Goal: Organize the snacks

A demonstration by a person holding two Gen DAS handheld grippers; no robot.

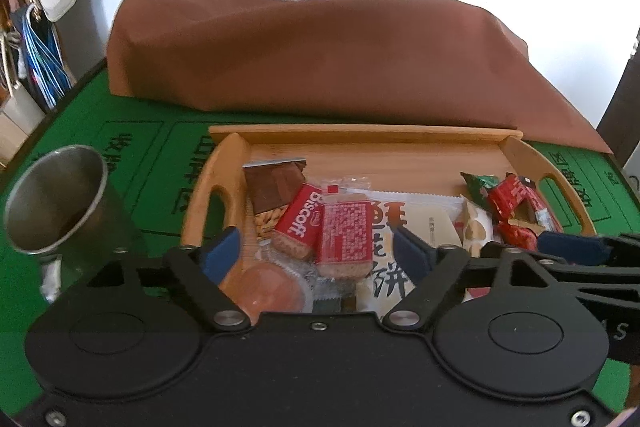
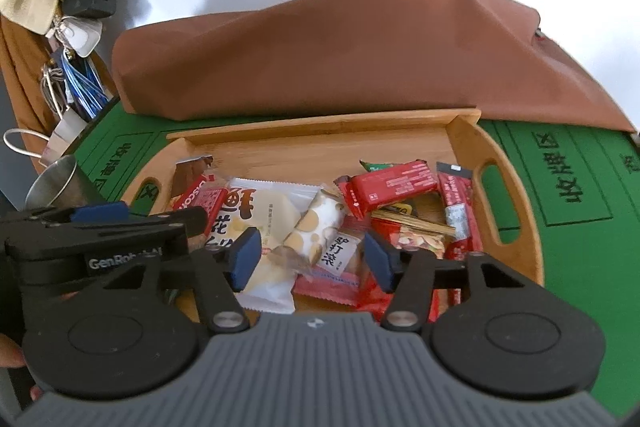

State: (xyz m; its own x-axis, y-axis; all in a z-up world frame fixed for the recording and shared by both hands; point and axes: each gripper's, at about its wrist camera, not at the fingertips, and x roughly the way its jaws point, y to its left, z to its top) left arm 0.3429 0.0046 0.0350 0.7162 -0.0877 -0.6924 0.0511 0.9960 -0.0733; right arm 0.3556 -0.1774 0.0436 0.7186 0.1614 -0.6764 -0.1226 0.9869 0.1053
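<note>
Left wrist view: your left claw (image 1: 316, 251) stands wide open above the near part of the wooden tray (image 1: 360, 141), and nothing is between its blue pads (image 1: 224, 251). Under it you see the red Biscoff packet (image 1: 299, 217), a red and white biscuit packet (image 1: 345, 233) just beside it, and a brown wrapper (image 1: 274, 183) behind them. A round orange sweet in clear plastic (image 1: 270, 287) lies at the near edge of the tray, partly hidden by the claw body. A white packet with large black characters (image 1: 416, 227) lies to the right of the biscuits. At the right end of the tray there are several red wrappers (image 1: 510, 199) and a green one (image 1: 478, 185). A steel cup (image 1: 56, 203) stands on the green desk (image 1: 132, 163) left of the tray, well apart from the snacks.

In the right wrist view, your right claw (image 2: 314, 257) is also open, about half wide, and holds nothing. Between its fingers, lower down, lie a white packet with yellow dots (image 2: 316, 227) and a small packet with black characters (image 2: 340, 247). A long red bar (image 2: 394, 185) rests across the other snacks on the right side, and a narrow red stick packet (image 2: 456, 211) lies next to the tray handle. The left claw appears at the left edge of this view, beside the right one. A brown cloth (image 2: 360, 59) covers something behind the tray.
</note>
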